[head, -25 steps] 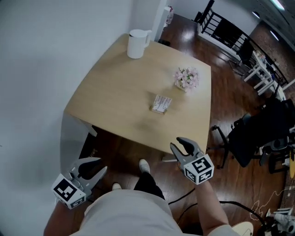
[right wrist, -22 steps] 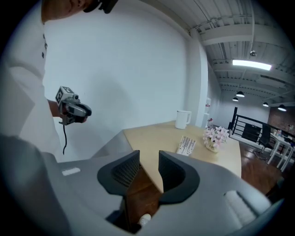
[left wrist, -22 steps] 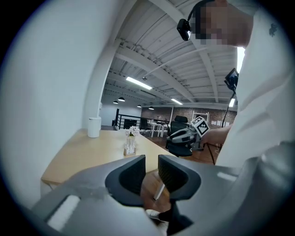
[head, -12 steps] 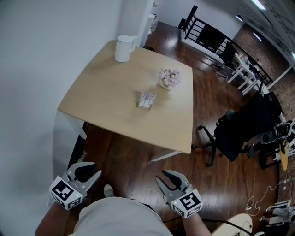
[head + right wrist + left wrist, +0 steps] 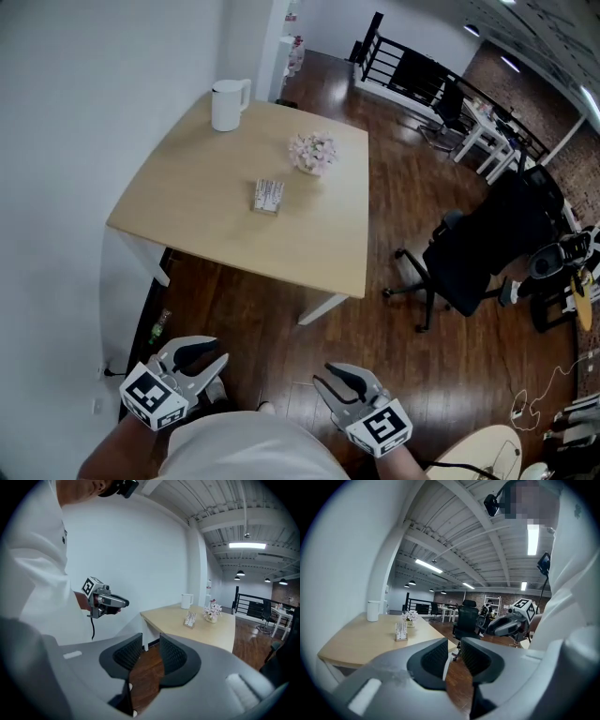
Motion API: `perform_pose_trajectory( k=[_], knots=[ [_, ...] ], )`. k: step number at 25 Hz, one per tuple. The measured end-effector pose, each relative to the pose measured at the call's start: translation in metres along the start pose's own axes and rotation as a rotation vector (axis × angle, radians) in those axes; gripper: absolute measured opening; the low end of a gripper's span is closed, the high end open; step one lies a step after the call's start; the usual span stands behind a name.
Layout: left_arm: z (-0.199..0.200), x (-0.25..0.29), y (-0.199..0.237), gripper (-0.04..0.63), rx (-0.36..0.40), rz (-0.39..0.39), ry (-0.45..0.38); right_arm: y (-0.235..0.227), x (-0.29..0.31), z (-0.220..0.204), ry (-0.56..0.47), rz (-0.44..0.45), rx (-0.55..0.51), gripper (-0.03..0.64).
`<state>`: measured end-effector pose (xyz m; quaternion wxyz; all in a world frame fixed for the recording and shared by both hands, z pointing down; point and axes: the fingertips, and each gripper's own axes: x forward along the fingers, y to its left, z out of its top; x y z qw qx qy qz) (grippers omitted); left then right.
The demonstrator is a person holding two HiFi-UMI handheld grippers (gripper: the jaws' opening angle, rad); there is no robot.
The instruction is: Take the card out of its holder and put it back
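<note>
The card holder [image 5: 267, 197] with white cards stands upright near the middle of the light wooden table [image 5: 178, 197]; it also shows in the left gripper view [image 5: 400, 631] and the right gripper view [image 5: 190, 618]. Both grippers hang low by the person's body, well short of the table. My left gripper [image 5: 208, 360] [image 5: 453, 645] is open with nothing between its pads. My right gripper [image 5: 330, 382] [image 5: 150, 645] has its jaws wide but closing a little, with only floor seen between them. Each gripper shows in the other's view, the left [image 5: 117, 603] and the right [image 5: 499, 626].
A white jug [image 5: 226, 103] stands at the table's far corner and a small pot of pink flowers [image 5: 311, 152] beyond the holder. A black office chair [image 5: 469, 253] is on the wooden floor to the right. A white wall runs along the left.
The head view has drawn back from the table, which now sits farther off and to the left. Both grippers lie lower in the view, the right one shifted left.
</note>
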<state>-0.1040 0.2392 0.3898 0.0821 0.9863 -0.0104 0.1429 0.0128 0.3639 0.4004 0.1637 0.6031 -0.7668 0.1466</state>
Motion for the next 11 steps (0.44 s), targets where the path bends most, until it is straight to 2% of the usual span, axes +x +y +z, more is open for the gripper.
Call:
perform_pose_trajectory(
  k=[5,11],
  knots=[
    [-0.007,0.008,-0.039,0.092,0.006,0.038,0.010,-0.002,-0.029,-0.018,-0.008,0.042,-0.053,0.114],
    [-0.009,0.004,-0.077,0.092,-0.024,0.077,0.017,-0.002,-0.061,-0.033,0.017,0.082,-0.075,0.106]
  ],
)
